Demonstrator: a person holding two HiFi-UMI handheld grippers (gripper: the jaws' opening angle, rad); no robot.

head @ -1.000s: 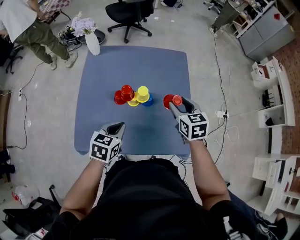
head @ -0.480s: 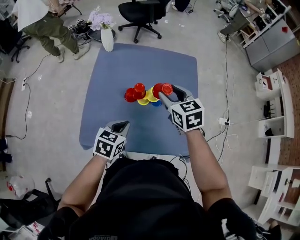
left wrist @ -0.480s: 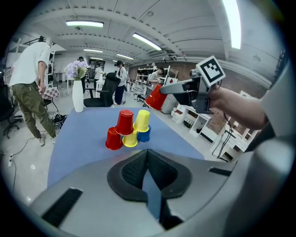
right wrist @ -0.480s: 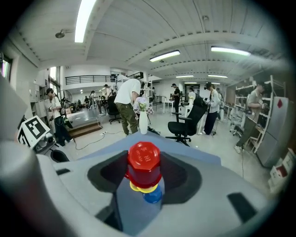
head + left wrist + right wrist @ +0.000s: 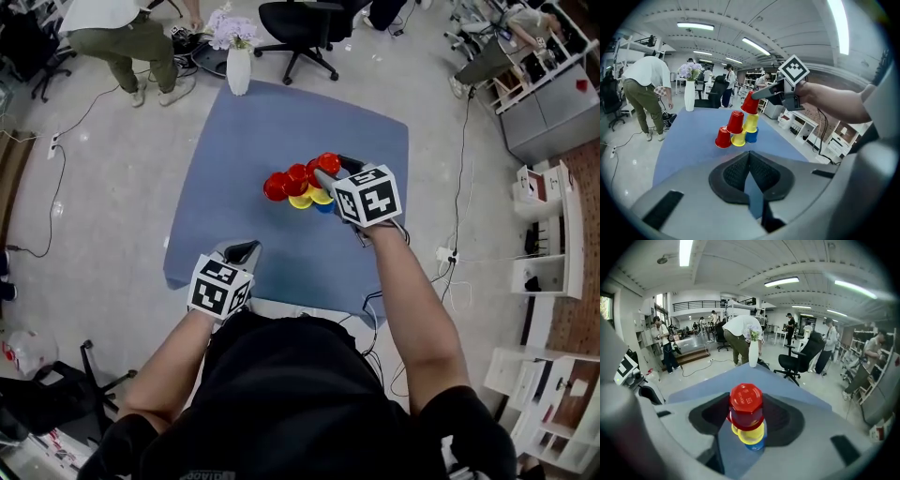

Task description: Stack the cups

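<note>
On the head view, a blue mat (image 5: 272, 131) lies on the floor with a cluster of cups (image 5: 298, 187) just to the 3 o'clock side of its middle. The right gripper (image 5: 334, 169) comes in from the cluster's 5 o'clock and carries the held red cup (image 5: 327, 163) over its 2 o'clock side. The left gripper (image 5: 240, 251) hangs near the mat's 6 o'clock edge, at 7 o'clock from the cups and well apart from them. A white vase (image 5: 238, 67) stands at the mat's 11 o'clock corner.

On the left gripper view, the jaws are pressed together with nothing between them. Ahead at 12 o'clock the cups stand upside down in tiers. The lower red cup (image 5: 723, 138), lower yellow cup (image 5: 738, 139) and blue cup (image 5: 751, 137) are on the mat. The upper red cup (image 5: 735, 123) and upper yellow cup (image 5: 751, 123) sit on them. The held red cup hangs tilted just above the upper yellow cup; contact cannot be told.

On the right gripper view, the jaws stand wide, clamped on either side of the held red cup, its base toward the camera. One yellow cup and the blue cup peek out at its 6 o'clock.
</note>
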